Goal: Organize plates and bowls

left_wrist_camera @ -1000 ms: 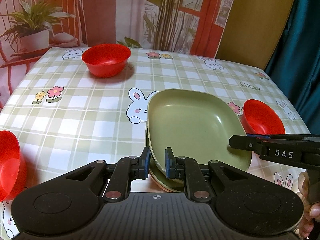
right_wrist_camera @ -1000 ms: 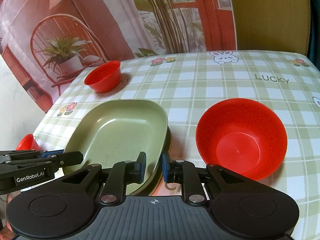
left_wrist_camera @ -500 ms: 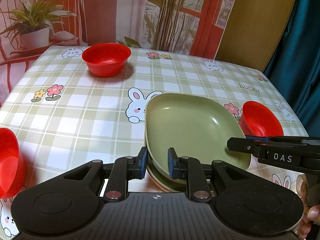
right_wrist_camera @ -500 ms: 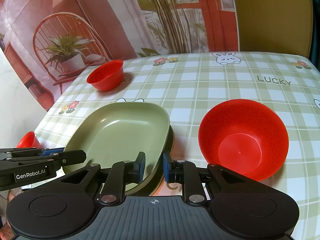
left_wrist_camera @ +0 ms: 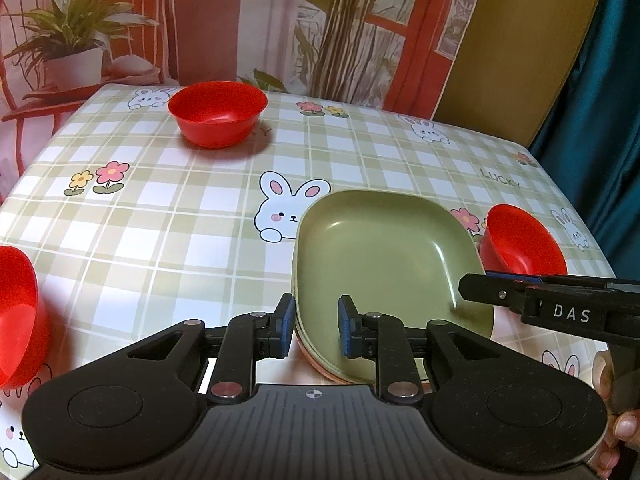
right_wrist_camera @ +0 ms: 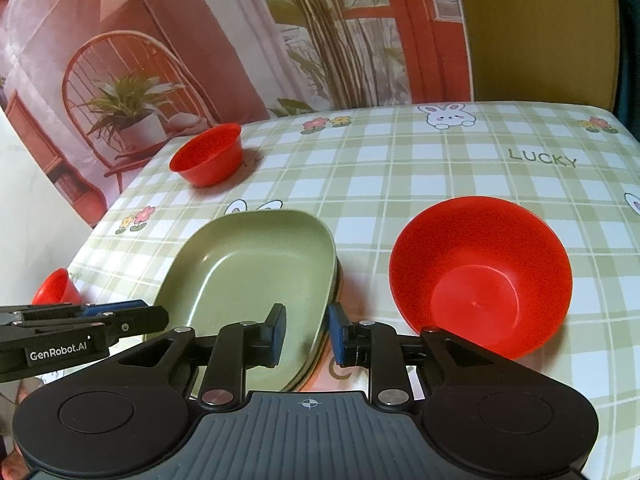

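A green plate (left_wrist_camera: 384,256) sits on top of a small stack of plates on a table covered by a green-and-white checked cloth (left_wrist_camera: 168,216) printed with white rabbits, small flowers and the word "LUCKY" (right_wrist_camera: 542,159). The edge of a pinkish plate (left_wrist_camera: 320,368) shows beneath the stack at its near side. The left gripper (left_wrist_camera: 313,328) straddles the near left rim of the green plate, its blue pads standing a little off the rim on either side; its jaws have just been opening, and the plate edge lies between them without being pinched. The right gripper (right_wrist_camera: 306,330) straddles the near right rim in the same way, one pad over the plate's inside and the other outside it, with small gaps showing; its jaws have also just been opening. In the left wrist view the side of the right gripper carries white letters reading "DAS" (left_wrist_camera: 572,314), and in the right wrist view the left gripper's side reads "GenRobot.AI" (right_wrist_camera: 58,355). Fingertips of a hand (left_wrist_camera: 618,428) show at the lower right edge of the left wrist view. Three red bowls stand apart on the cloth: one just right of the plates (right_wrist_camera: 480,276), one near the far left corner (left_wrist_camera: 218,114), and one at the near left edge (left_wrist_camera: 16,316). Behind the table hangs a printed backdrop (left_wrist_camera: 200,20) showing a potted plant, a chair and a red window frame.
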Action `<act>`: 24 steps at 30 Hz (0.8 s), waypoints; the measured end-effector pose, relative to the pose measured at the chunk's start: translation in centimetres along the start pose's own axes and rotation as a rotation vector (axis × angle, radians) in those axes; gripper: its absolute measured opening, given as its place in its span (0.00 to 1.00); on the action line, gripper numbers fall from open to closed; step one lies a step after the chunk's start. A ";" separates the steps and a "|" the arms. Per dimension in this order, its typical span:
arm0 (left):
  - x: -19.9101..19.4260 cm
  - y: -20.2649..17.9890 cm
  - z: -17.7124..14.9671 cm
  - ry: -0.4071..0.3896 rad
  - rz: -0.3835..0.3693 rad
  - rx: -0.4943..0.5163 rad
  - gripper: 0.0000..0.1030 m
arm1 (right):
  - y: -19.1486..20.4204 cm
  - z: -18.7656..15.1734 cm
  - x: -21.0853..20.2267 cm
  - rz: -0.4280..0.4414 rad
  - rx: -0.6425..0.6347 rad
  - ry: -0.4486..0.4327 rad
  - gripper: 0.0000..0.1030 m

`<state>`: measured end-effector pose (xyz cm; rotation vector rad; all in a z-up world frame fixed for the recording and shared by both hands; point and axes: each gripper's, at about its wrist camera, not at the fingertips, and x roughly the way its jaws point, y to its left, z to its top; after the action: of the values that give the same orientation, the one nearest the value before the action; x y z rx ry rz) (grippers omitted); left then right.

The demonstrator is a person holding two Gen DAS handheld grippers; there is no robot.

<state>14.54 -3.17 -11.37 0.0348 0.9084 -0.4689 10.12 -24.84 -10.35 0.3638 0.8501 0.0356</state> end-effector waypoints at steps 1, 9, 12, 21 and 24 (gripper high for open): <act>0.0 0.0 0.0 0.000 0.000 0.000 0.24 | 0.0 0.0 0.0 -0.001 0.000 -0.003 0.22; 0.0 0.2 -0.1 0.000 0.000 -0.026 0.31 | -0.4 -0.1 -0.6 -0.014 0.009 -0.030 0.22; -0.1 0.2 -0.1 -0.006 0.002 -0.033 0.31 | -0.6 -0.1 -0.6 -0.018 0.018 -0.031 0.22; -0.3 0.4 -0.2 -0.017 0.000 -0.042 0.32 | -0.7 -0.1 -0.8 -0.025 0.024 -0.048 0.22; -0.4 0.5 -0.2 -0.025 0.000 -0.047 0.32 | -0.8 -0.1 -0.8 -0.029 0.024 -0.055 0.22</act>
<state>14.32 -2.53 -11.26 -0.0137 0.8942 -0.4473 9.39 -25.73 -10.10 0.3733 0.8019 -0.0111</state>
